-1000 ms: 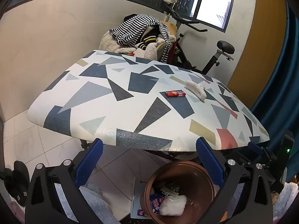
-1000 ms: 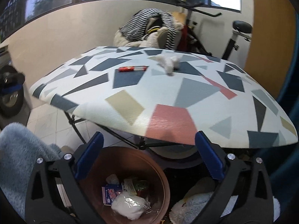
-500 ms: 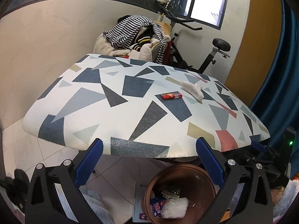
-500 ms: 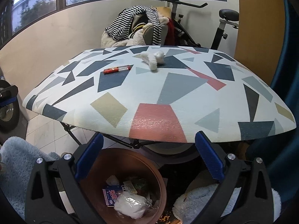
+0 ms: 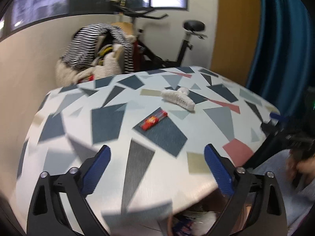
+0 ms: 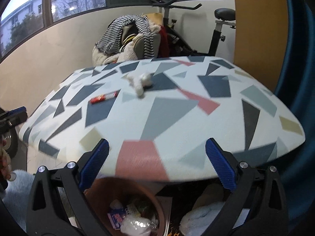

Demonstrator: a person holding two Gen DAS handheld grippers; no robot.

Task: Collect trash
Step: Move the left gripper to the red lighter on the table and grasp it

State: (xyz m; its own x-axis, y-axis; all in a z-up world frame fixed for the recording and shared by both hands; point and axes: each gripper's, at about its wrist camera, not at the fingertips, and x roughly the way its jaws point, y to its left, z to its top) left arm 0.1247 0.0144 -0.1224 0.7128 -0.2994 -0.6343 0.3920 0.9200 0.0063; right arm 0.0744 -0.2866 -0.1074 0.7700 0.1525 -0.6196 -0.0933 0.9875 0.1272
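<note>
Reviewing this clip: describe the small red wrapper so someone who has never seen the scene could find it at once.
Start at the padded board with the geometric triangle print that fills the middle of the room. Two bits of litter lie on its far half: a crumpled white tissue and, just left of it and apart, the flat red snack wrapper. It is the only thin, glossy red strip there; the tissue is white and lumpy.

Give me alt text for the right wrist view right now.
The open right gripper is over the near edge of a patterned table holding a red wrapper and a crumpled white tissue. Below sits a brown bin with trash inside; an exercise bike stands behind.
</note>
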